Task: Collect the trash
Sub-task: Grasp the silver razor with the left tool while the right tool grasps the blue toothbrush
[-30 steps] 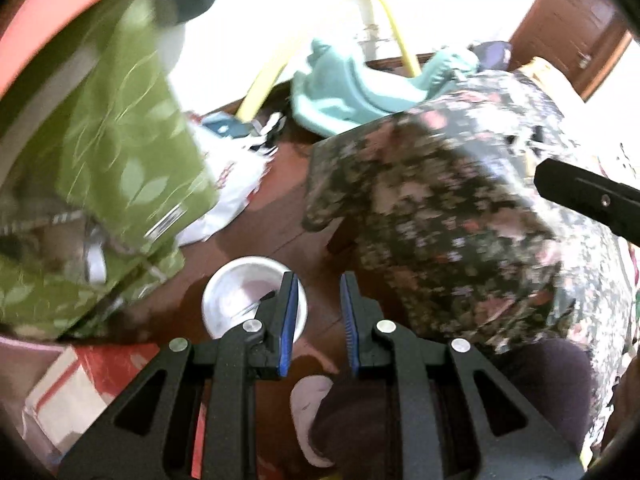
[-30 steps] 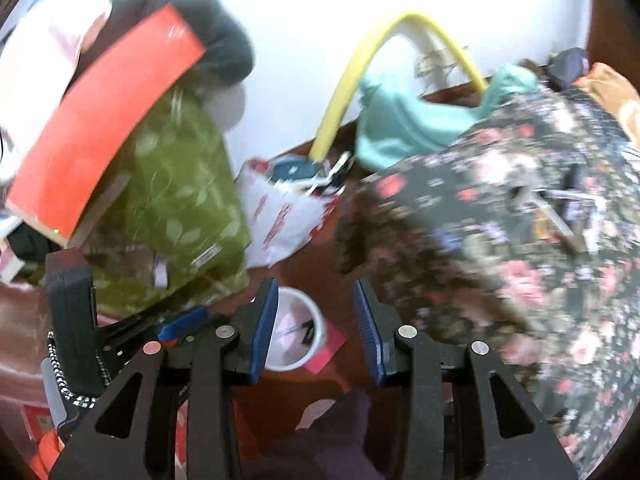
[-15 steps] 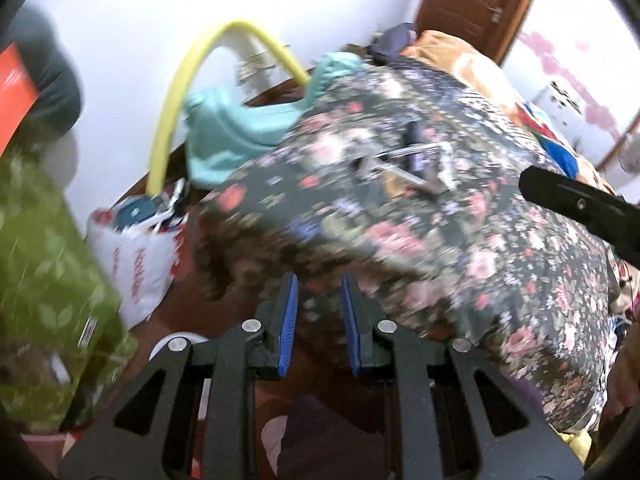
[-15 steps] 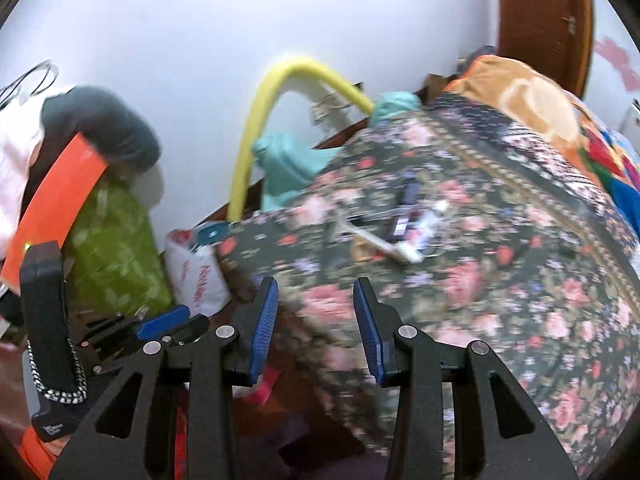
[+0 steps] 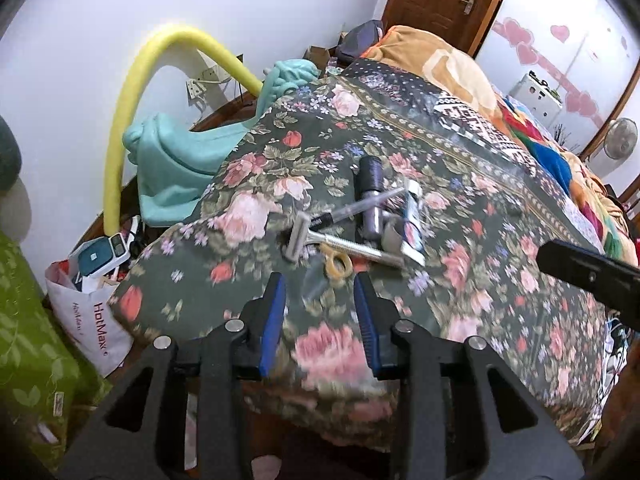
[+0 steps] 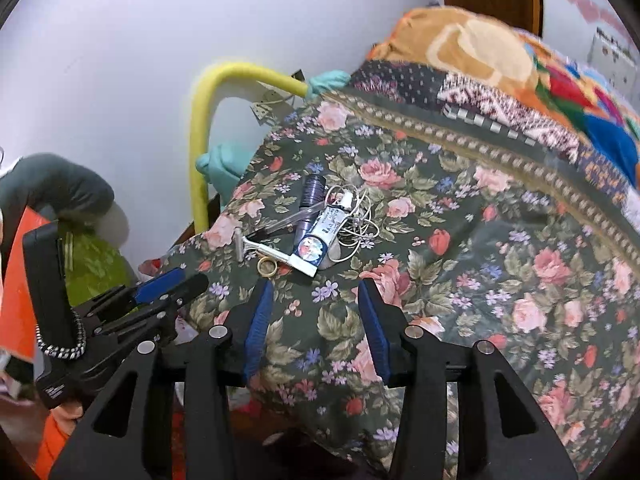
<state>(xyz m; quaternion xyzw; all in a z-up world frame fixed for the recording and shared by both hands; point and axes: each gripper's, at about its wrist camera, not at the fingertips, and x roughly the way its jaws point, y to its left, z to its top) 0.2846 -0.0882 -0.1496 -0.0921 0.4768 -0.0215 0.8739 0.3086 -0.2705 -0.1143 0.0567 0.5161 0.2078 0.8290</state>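
Trash: razor (image 5: 304, 236), light, stiff, beside toothpaste tube (image 5: 412, 224) on bed (image 5: 520, 280); grip its handle. Left claw (image 5: 320, 320), right claw (image 6: 316, 316) opening, empty.

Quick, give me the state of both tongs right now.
Left tongs: opening, nothing between them, above the dark floral bedspread.
Right tongs: opening, empty too, short of the white toothpaste tube.

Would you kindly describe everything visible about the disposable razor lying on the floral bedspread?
The razor looks like pale grey plastic, with a broad blade head and a long slim handle. It lies flat on the floral bedspread, head toward the bed's near corner. Its handle runs under the toothpaste tube and passes beside a small yellow ring. Neither gripper touches it.
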